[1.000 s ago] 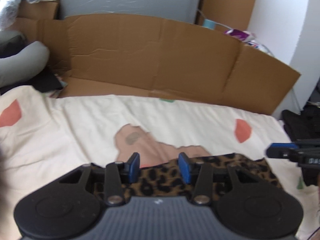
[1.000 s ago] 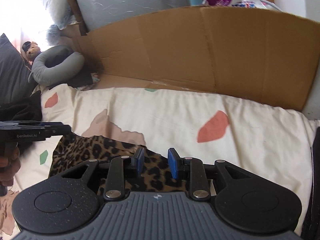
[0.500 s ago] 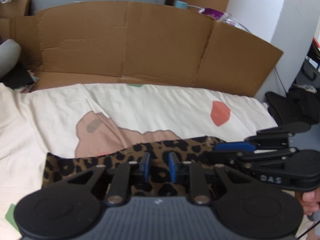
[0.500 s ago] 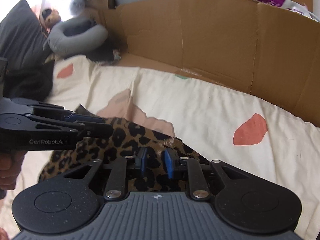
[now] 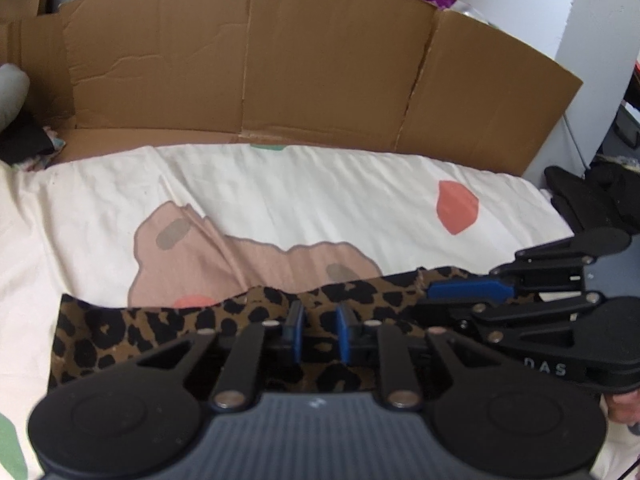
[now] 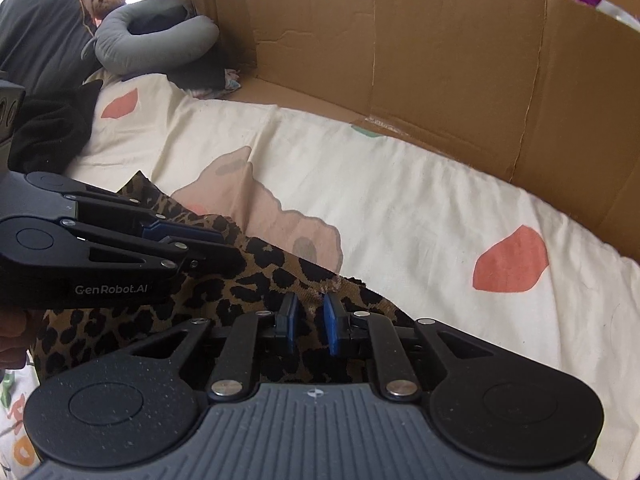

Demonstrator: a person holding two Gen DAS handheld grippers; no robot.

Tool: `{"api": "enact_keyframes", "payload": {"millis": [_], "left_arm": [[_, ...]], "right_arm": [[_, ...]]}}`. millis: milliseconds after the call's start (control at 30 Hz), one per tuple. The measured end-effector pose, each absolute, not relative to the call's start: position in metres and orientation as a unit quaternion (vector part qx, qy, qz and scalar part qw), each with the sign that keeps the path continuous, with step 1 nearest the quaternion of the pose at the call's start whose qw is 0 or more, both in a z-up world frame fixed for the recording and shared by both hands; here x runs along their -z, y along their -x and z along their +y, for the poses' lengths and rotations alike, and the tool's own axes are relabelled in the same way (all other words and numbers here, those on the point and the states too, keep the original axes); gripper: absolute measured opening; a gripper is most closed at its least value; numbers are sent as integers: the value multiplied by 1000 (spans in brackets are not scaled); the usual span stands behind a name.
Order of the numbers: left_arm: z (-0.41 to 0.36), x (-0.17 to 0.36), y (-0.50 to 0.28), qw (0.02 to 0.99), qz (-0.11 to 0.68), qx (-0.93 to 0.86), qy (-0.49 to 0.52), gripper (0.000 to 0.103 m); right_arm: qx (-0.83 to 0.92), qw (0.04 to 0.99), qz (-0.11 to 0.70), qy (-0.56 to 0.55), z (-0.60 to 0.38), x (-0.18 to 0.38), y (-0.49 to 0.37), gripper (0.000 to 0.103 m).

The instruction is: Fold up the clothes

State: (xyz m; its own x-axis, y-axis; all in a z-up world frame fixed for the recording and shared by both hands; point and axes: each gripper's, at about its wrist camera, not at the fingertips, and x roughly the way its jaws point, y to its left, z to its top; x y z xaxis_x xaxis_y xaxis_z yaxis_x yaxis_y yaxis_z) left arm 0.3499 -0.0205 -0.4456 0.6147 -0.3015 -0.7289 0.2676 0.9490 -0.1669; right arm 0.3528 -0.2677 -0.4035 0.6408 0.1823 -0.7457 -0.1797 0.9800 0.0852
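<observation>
A leopard-print garment (image 5: 120,332) lies in a band across the cream patterned bed sheet (image 5: 320,184). My left gripper (image 5: 320,328) sits at its far edge, blue fingers drawn close with the cloth between them. In the right wrist view the garment (image 6: 260,272) is bunched, and its frayed edge stands up between the fingers of my right gripper (image 6: 309,320), which pinch it. The two grippers are close together: the right gripper (image 5: 448,298) comes in from the right, the left gripper (image 6: 216,246) from the left, both shut on the same cloth.
A flattened cardboard sheet (image 5: 320,60) stands as a wall behind the bed. A grey neck pillow (image 6: 152,36) and a dark pillow (image 6: 36,20) lie at the far left, with black cloth (image 6: 52,128) near them. Dark clothing (image 5: 592,196) is piled beyond the bed's right edge.
Both grippers closed from open onto the leopard garment and moved toward each other, bunching the cloth between them. In the last half second the grip stayed the same.
</observation>
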Motion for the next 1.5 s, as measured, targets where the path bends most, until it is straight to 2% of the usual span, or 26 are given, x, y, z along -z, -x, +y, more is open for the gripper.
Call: {"api": "enact_keyframes", "payload": {"millis": [133, 400, 467, 533, 1000, 1500], "left_arm": [[-26, 441, -349, 899, 406, 162, -5, 19], [-22, 423, -332, 898, 403, 177, 14, 19], [-22, 419, -326, 899, 399, 181, 16, 24], [-25, 423, -324, 897, 402, 181, 7, 28], [-22, 445, -328, 889, 419, 184, 12, 29], [-24, 445, -331, 885, 427, 185, -4, 29]], "right_arm": [[-105, 908, 406, -4, -270, 407, -350, 19], [-112, 907, 405, -21, -276, 408, -350, 19], [-112, 908, 404, -22, -275, 408, -349, 19], [-110, 908, 403, -21, -275, 409, -349, 19], [-110, 902, 417, -34, -269, 389, -346, 22], [-125, 898, 421, 34, -264, 402, -303, 23]]}}
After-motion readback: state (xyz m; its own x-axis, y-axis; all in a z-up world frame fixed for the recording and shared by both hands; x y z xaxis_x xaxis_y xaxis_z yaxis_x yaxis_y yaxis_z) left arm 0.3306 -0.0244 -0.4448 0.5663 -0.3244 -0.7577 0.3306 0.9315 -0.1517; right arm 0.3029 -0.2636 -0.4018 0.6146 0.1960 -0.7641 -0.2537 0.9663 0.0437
